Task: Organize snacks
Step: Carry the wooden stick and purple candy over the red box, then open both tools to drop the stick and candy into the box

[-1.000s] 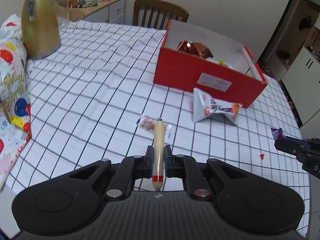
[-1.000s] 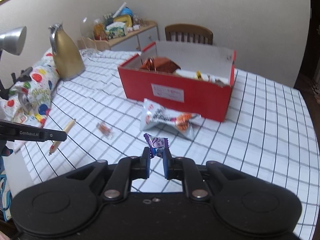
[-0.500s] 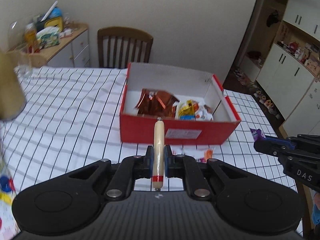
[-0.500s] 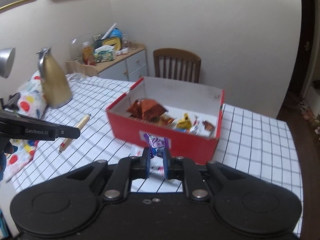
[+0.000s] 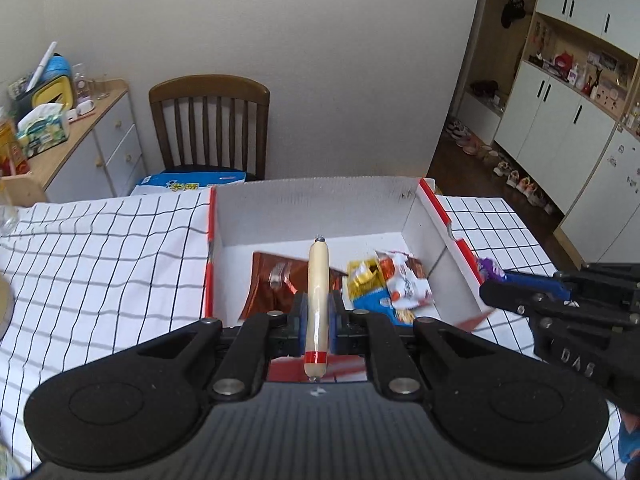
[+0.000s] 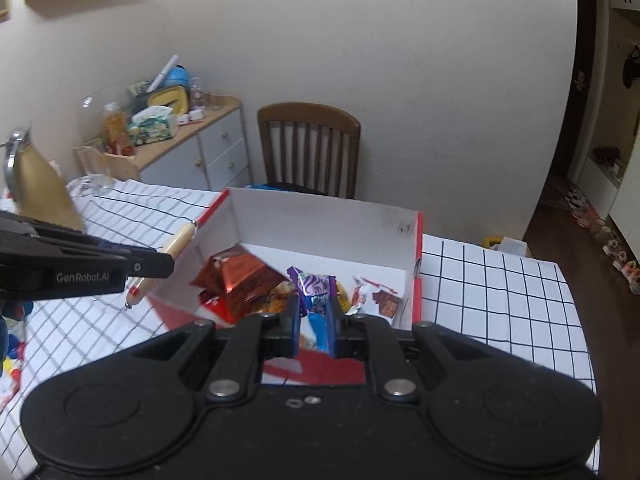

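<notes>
The shoe cupboards (image 5: 560,132) are shown only in the left wrist view, the gold jug (image 6: 32,192) at the table's left edge only in the right. A wooden chair (image 6: 308,148) stands behind the red box (image 5: 404,208). A pale sausage stick (image 5: 317,292) is clamped by the left gripper (image 5: 318,320) above the box; a purple candy (image 6: 314,292) is clamped by the right gripper (image 6: 314,320) over the box's snack packets (image 5: 384,284).

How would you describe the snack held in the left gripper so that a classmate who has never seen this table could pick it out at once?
Find the red box with white inner walls on the checked tablecloth. Over its near edge the left gripper is shut on a sausage stick. Unlike the flat, crinkly wrappers in the box, it is a smooth, pale cream cylinder with a red band near one end.
</notes>
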{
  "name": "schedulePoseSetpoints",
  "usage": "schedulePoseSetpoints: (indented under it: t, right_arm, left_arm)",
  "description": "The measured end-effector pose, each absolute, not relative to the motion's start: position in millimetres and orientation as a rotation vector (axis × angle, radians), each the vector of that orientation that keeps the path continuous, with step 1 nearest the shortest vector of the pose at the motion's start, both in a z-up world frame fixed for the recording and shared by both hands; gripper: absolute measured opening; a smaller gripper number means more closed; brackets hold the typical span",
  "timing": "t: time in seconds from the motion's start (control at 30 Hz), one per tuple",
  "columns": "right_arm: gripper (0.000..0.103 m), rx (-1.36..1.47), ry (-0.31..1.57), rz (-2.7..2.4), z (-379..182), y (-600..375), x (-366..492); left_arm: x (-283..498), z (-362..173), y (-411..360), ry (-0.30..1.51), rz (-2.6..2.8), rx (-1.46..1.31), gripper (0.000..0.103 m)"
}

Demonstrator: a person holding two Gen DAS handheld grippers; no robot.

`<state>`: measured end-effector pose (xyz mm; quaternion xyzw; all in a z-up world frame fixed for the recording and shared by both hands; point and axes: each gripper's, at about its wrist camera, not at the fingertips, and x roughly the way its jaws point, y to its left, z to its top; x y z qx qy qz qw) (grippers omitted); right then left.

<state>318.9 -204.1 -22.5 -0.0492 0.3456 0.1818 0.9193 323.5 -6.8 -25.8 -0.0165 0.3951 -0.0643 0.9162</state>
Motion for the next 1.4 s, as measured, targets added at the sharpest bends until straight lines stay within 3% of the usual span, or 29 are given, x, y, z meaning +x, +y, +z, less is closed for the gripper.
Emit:
schedulePoseSetpoints:
  t: [0.7, 1.1, 1.4]
  right_arm:
    - [0.011, -0.135, 0.872, 0.315, -84, -195, 397]
    - [0.012, -0.159, 0.95, 0.333, -106, -186, 407]
    - [0.019, -0.149, 0.972, 0.331, -110, -191, 403]
  left_arm:
    - [439, -88, -57, 0.992, -0.239, 0.008, 0.01]
    - [455, -115, -72, 1.061, -0.238, 0.044, 0.01]
    - [457, -133, -74, 1.136, -0.24, 0.04, 0.01]
